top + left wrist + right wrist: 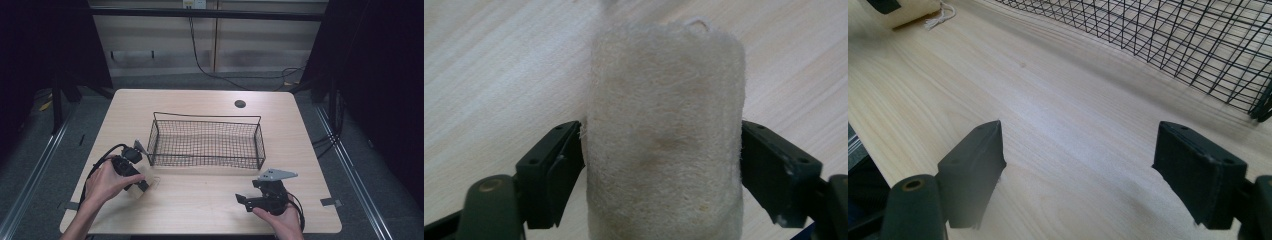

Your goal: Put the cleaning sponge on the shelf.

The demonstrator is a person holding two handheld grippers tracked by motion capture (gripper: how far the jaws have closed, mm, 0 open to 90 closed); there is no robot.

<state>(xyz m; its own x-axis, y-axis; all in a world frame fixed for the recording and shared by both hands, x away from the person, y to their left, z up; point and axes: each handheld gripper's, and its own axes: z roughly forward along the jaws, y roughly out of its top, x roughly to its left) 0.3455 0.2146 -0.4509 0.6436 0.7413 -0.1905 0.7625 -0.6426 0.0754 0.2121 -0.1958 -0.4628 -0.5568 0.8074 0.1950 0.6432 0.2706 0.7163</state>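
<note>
Loofah [666,135] between jaws, basket [1168,45] opposite

lab: black-curtained rig table [200,200]

Loofah roll [666,135]: lower end cut off at 6 o'clock in the left gripper view, far end blurred. In the high view it sits mostly hidden under the left hand-held gripper [137,182]. Wire basket [1168,40] cut off at 12 and 3 o'clock in the right gripper view.

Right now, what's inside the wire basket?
The wire basket holds nothing visible; bare tabletop shows through its mesh. The loofah sponge sits outside, between the left claw's jaws.
</note>
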